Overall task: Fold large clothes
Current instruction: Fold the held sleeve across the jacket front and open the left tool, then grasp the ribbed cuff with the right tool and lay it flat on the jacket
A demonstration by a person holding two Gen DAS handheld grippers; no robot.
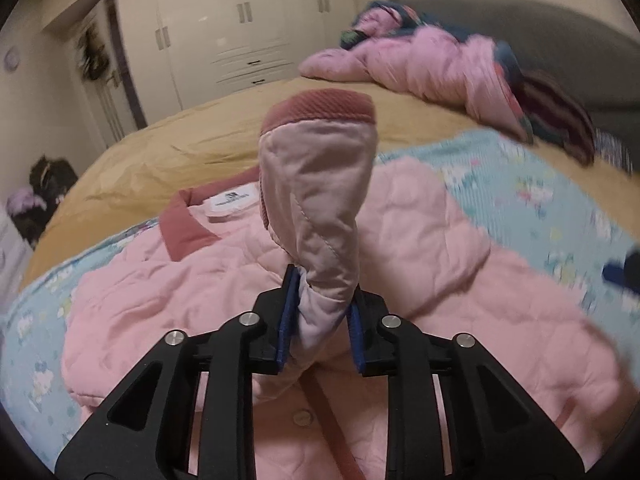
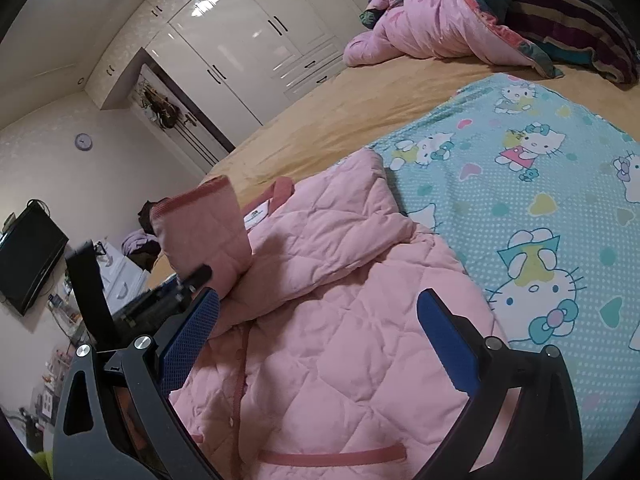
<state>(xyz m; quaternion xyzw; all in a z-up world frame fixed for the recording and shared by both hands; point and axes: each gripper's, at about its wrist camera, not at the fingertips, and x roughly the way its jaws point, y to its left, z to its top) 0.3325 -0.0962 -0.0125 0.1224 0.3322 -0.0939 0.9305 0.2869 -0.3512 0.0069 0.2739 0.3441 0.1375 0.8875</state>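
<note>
Over the bed (image 2: 320, 120), the left hand-held gripper (image 1: 320, 312) pinches the sleeve (image 1: 316, 184) above the pink jacket (image 2: 340, 280); the right hand-held gripper (image 2: 320, 320) hangs spread, nearer the jacket's front.

Left gripper (image 1: 320, 312) jaws clamped; right gripper (image 2: 320, 320) jaws spread wide.

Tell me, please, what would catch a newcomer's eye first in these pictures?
Most striking is the pink quilted sleeve standing up from the left gripper, its jaws pinched on the fabric, above the pink jacket spread on the bed. To the jacket's right lies a turquoise cartoon-cat sheet, with the right gripper open over the jacket. At the far end of the bed sits a heap of pink bedding.
</note>
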